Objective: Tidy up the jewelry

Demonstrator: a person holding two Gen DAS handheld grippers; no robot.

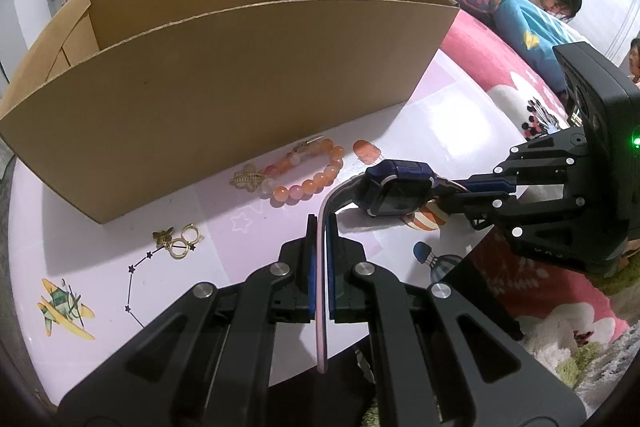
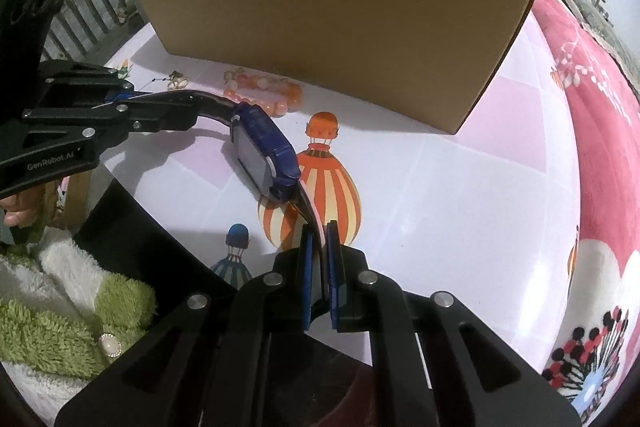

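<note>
A dark blue smartwatch hangs between my two grippers above the pink table. My left gripper is shut on one strap end. My right gripper is shut on the other strap end; it shows at the right in the left wrist view. An orange bead bracelet with a gold charm lies before the open cardboard box. Gold earrings lie left of it.
The table has balloon and plane prints. A pink floral blanket lies to the right, with a person in blue behind it. Green and white fuzzy fabric lies below the table edge.
</note>
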